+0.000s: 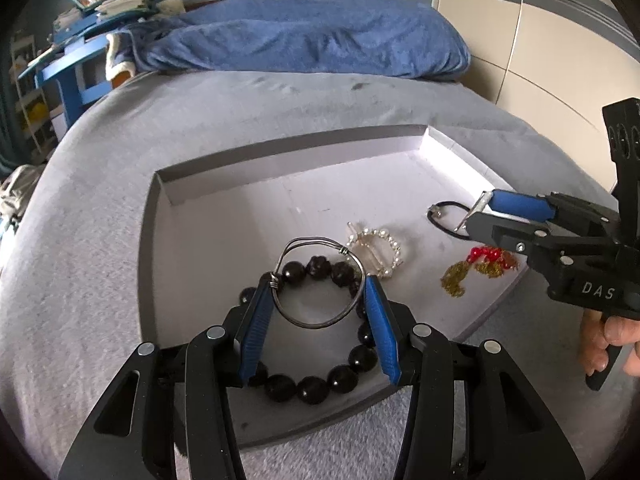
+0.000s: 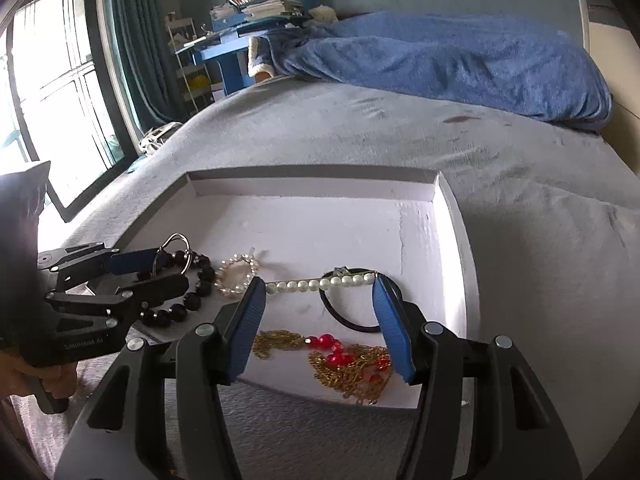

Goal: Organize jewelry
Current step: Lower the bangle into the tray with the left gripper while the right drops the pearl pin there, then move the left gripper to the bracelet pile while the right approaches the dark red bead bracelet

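So both claws were over a shallow white tray (image 2: 452, 216) sitting on a grey bed (image 1: 100, 240).

The left claw (image 1: 318, 290) had a thin wire bangle (image 1: 320, 280) pinched across its width between the two blue pads (image 1: 256, 328), so it was closed on that, lifted over a black bead bracelet (image 1: 312, 388) lying in the tray right under it. A small pearl ring-shaped piece (image 1: 380, 254) lay just past the claw's right pad.

The right claw (image 2: 320, 282) held a straight pearl bar (image 2: 320, 282) end to end between its fingertips, gripping it too. A black hair tie (image 2: 352, 320) lay in the tray just below that bar, near the right pad. Closer to the claw's base was a gold chain (image 2: 348, 372) with red beads (image 2: 332, 350), bunched up against the near tray wall.

Behind the tray, well apart from it, a blue blanket (image 2: 440, 60) was heaped at the far end of the bed.
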The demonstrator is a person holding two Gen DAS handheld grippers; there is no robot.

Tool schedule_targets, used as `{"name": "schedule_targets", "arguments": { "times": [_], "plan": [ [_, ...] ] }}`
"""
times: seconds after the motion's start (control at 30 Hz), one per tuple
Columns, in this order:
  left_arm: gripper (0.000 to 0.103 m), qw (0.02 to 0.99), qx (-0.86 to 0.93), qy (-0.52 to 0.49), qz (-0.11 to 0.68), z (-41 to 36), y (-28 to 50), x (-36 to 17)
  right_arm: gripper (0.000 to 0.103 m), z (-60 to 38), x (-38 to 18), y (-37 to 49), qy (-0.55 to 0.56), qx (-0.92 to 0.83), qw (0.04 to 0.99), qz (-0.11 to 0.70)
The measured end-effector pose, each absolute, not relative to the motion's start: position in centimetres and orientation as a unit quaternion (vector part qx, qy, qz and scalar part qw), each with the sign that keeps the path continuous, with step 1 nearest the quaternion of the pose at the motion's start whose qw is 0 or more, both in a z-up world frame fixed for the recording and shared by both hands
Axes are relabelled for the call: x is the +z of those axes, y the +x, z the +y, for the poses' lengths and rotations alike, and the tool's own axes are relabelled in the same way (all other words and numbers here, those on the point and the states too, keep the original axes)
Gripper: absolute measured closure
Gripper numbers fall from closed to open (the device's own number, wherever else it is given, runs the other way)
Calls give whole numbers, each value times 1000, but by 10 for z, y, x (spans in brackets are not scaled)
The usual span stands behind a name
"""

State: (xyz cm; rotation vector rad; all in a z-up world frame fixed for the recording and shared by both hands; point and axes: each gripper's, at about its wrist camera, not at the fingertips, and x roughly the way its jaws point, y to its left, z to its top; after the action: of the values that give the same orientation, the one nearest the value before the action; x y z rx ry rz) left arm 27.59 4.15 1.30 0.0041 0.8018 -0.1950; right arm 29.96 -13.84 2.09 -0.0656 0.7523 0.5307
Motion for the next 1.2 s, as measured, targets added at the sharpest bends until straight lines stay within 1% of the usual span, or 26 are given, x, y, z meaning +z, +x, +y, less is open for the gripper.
{"name": "schedule_targets", "arguments": {
  "times": [0.33,0.37,0.4,0.53,0.6,0.63,0.67,0.7,0.73,0.77,1.2],
  "plan": [
    [53,913,-101,-5,395,40,277,13,47,-134,14,301,-36,253,891,375],
    [51,913,-101,-4,395,39,276,13,47,-134,14,301,-35,253,891,375],
    [45,914,-101,-3,393,39,276,13,47,-134,13,301,-35,254,891,375],
    [44,917,-100,1,387,38,274,15,46,-134,14,299,-31,255,891,373],
    [44,919,-98,1,383,39,271,17,43,-133,15,297,-30,257,892,370],
    [44,920,-97,0,380,39,270,19,39,-133,16,296,-31,257,894,367],
    [44,921,-96,-1,378,39,270,20,37,-133,17,295,-30,257,894,365],
    [35,922,-95,-2,375,40,268,22,37,-134,18,294,-28,258,895,362],
    [17,925,-92,-5,369,40,266,24,37,-134,19,293,-26,257,896,360],
    [14,929,-91,-7,360,41,263,27,36,-135,20,291,-24,257,897,358],
    [11,938,-75,-14,337,46,222,50,28,-149,36,249,-20,250,911,327]
  ]
}}
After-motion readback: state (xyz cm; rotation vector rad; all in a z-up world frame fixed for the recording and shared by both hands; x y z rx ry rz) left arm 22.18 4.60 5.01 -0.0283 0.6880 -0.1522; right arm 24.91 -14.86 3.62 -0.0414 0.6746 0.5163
